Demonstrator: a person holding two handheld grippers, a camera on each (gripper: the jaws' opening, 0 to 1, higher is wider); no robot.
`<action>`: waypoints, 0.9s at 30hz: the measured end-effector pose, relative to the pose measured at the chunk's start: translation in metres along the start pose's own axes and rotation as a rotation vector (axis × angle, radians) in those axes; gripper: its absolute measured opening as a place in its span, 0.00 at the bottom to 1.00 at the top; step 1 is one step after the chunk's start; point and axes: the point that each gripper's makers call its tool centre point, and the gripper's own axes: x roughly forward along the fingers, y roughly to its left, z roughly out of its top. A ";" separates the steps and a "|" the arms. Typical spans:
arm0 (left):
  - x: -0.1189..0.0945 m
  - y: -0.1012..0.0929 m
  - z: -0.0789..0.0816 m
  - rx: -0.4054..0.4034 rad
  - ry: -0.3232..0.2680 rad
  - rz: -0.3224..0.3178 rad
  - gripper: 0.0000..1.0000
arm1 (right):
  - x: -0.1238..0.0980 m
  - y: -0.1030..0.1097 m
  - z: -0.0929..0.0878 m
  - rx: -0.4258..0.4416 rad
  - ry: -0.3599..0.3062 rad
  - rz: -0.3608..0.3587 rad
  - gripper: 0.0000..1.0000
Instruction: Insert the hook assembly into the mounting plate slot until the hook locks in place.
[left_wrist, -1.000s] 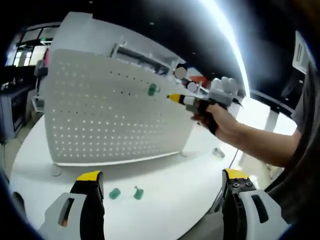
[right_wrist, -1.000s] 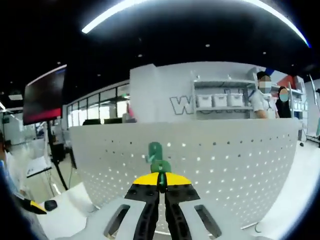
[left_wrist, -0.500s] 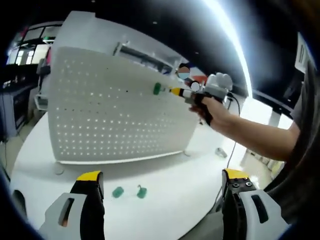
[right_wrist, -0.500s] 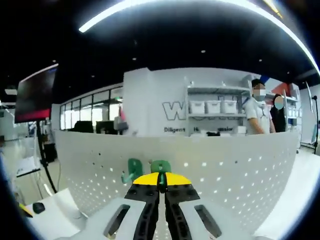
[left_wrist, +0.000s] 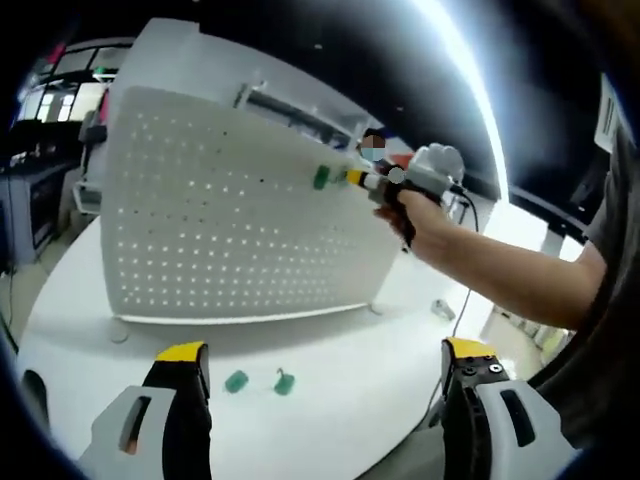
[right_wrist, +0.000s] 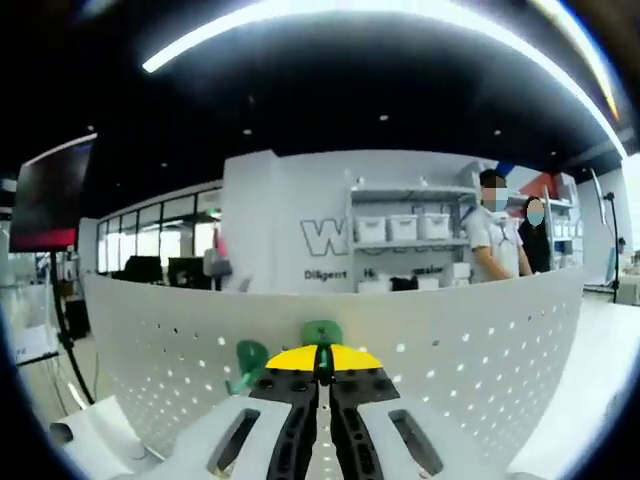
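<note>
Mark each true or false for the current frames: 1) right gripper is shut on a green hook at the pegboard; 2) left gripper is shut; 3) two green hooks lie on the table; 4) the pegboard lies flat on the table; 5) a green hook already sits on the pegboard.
1) True: the right gripper is shut on a green hook near the top of the white pegboard.
2) False: the left gripper is open, jaws wide apart.
3) True: two loose hooks lie on the white table in front of the board.
4) False: it stands upright.
5) True: a mounted hook sits beside the held one.
</note>
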 end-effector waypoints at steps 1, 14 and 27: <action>0.000 0.001 0.000 0.001 0.001 0.001 0.98 | -0.001 0.000 -0.001 -0.004 -0.004 -0.002 0.00; 0.002 0.001 -0.002 0.009 0.019 -0.005 0.97 | 0.001 -0.002 -0.008 0.013 -0.028 -0.016 0.00; 0.002 0.003 0.001 -0.012 0.009 0.001 0.97 | 0.002 0.001 -0.015 -0.005 -0.021 -0.013 0.00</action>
